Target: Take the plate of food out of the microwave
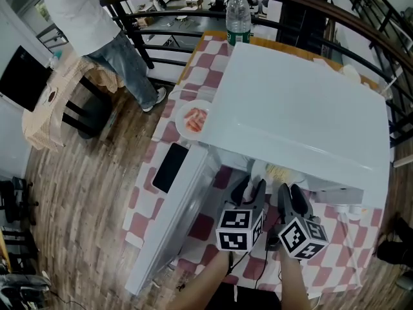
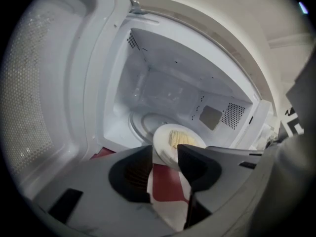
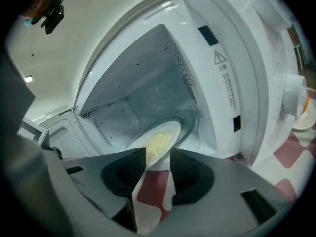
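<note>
Closest in, the person's forearms (image 1: pixel 210 279) rise from the bottom edge of the head view. They carry the left tongs (image 1: pixel 253 185) and the right tongs (image 1: pixel 288 191) side by side, both aimed into the mouth of the white microwave (image 1: pixel 303 108). Its door (image 1: pixel 181 225) hangs swung wide to the left.

Seen along the left tongs (image 2: pixel 165 151), the two dark tips stand spread, with red-and-white checked cloth (image 2: pixel 168 181) showing through the gap. The plate (image 2: pixel 160 144) sits at the front of the chamber, over the near edge of the glass turntable (image 2: pixel 143 120). A pale yellow heap of food (image 2: pixel 180 138) lies on it, and its near rim lies between the tips. The right tongs (image 3: pixel 158 152) are spread likewise, and the same plate (image 3: pixel 174 127) reaches into their gap close to the left-hand tip. Whether any pad touches the rim is hard to say from these angles, but neither pair looks clamped on it.

The microwave stands on a counter (image 1: pixel 339 263) covered with the checked cloth. Beyond the door, a second plate (image 1: pixel 195 119) carries something reddish. A water bottle (image 1: pixel 237 18) stands upright at the counter's far end. Off the counter, a person (image 1: pixel 90 18) in a white top and jeans stands on the wooden floor (image 1: pixel 77 205).
</note>
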